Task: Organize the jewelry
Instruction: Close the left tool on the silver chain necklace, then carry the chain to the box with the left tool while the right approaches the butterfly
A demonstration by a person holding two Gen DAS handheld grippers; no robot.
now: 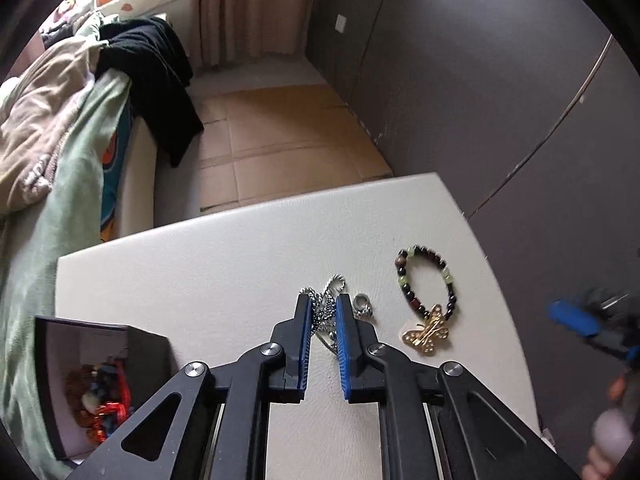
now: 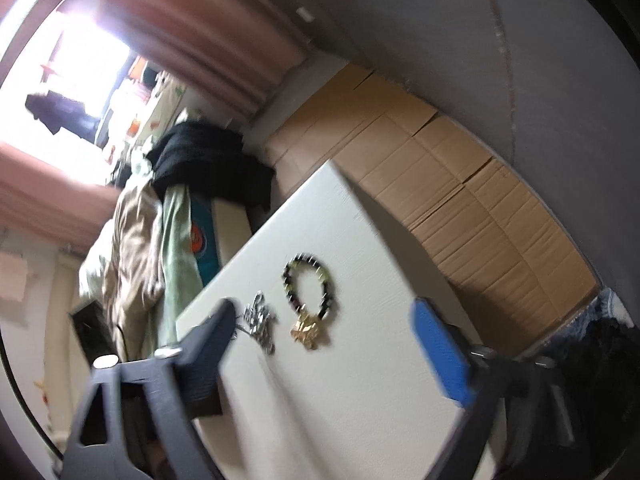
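A silver chain necklace (image 1: 325, 307) lies on the white table (image 1: 208, 280). My left gripper (image 1: 323, 306) is closed around it, jaws narrow with the chain between the blue pads. A silver ring pendant (image 1: 363, 305) lies just right of it. A dark beaded bracelet (image 1: 428, 280) with a gold butterfly charm (image 1: 427, 332) lies further right. An open black jewelry box (image 1: 96, 384) with colourful pieces inside sits at the left. In the blurred right wrist view, my right gripper (image 2: 324, 312) is wide open and empty above the table, with the chain (image 2: 260, 322) and bracelet (image 2: 308, 288) ahead of it.
A bed with green and beige bedding (image 1: 52, 152) and black clothing (image 1: 160, 80) lies left of the table. Cardboard sheets (image 1: 280, 136) cover the floor beyond. A grey wall (image 1: 500, 100) stands to the right. The right gripper (image 1: 580, 324) shows at the right edge.
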